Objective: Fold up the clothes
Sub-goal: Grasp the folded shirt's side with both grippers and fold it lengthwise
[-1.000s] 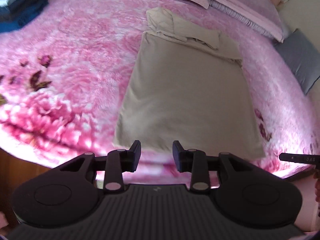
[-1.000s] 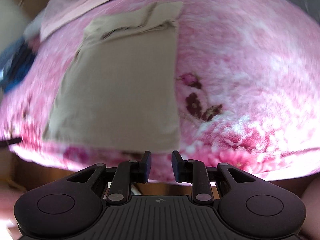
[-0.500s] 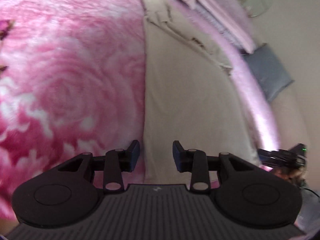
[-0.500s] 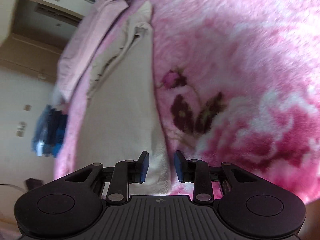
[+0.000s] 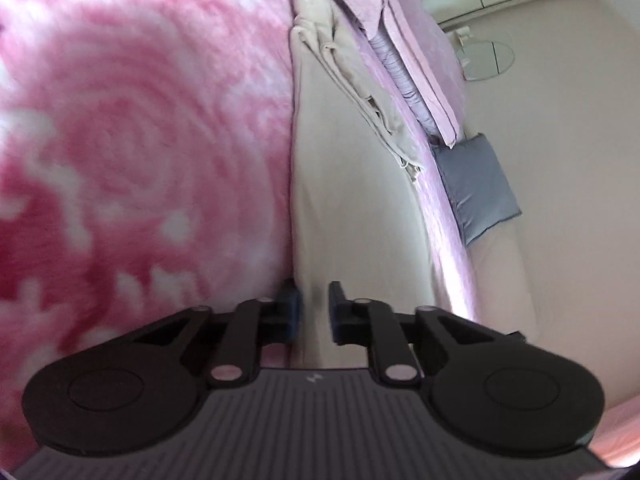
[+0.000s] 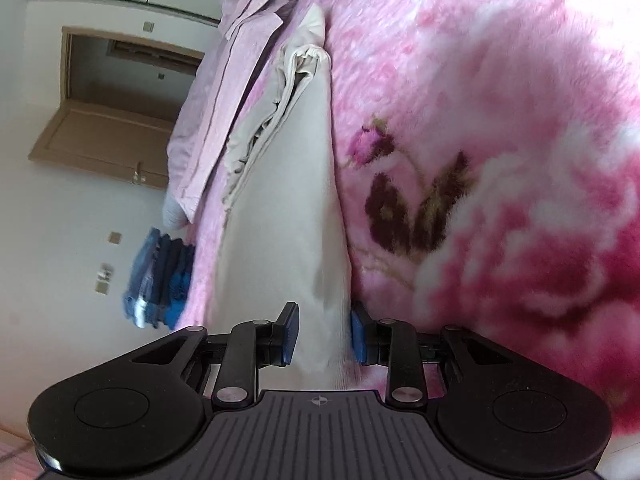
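Two grippers are low at the near edge of the bed, one at each near corner of the beige cloth [image 5: 352,208]. The cloth lies flat on the pink flowery blanket [image 5: 132,152], with its far end folded up in bumpy layers close to the pink pillows [image 5: 404,28].

The left gripper [image 5: 314,312] has the cloth's left near corner between its fingers. Its jaws are closing, and a small gap can still be seen beside each pad. A second ago they stood much wider and hung above the bed edge, in front of the cloth.

The right gripper [image 6: 322,334] has the cloth's right near corner [image 6: 320,320] between its blue pads [image 6: 290,332]. The jaws stand partly apart, and I cannot tell if the pads press the cloth. A second ago it too was higher up, looking down on the whole cloth.

A grey cushion [image 5: 476,188] sits off the bed's far side. A blue stack of clothes [image 6: 160,280] sits at the far left edge.
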The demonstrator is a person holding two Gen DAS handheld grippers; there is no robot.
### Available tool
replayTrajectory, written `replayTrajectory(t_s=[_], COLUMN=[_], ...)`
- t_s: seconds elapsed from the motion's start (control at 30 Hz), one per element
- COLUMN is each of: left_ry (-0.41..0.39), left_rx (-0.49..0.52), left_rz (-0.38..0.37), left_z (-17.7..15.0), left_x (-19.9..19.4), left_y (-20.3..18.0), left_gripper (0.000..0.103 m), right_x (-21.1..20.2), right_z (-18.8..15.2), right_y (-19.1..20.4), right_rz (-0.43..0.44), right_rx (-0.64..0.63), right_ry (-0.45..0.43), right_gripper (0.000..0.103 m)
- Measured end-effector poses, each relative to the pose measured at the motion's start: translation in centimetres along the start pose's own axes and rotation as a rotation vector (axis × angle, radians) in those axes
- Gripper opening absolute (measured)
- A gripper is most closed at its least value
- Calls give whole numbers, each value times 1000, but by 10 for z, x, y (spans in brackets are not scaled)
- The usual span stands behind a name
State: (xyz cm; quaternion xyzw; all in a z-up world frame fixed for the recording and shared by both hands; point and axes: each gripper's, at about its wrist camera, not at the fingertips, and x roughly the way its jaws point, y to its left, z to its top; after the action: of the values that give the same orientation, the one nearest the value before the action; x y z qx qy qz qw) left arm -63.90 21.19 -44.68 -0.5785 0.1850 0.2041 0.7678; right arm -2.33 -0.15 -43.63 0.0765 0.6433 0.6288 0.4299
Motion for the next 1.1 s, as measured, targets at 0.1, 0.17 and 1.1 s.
replayTrajectory(t_s=[0.1,0.17,1.1], left_ry=[24,34,-138], left_rx=[18,17,9], left_rz=[15,18,-56], left_z=[1,-1,-175], left_x=[5,3,-151], left_y=[-4,-5,-19], left_gripper=[5,4,1], right_x=[8,10,-139], right_z=[7,8,-172], right_y=[0,3,91], right_rz=[12,-3,-10], right_rx=[-2,-18,-41], right_ry=[30,45,-122], right_gripper=[26,24,4])
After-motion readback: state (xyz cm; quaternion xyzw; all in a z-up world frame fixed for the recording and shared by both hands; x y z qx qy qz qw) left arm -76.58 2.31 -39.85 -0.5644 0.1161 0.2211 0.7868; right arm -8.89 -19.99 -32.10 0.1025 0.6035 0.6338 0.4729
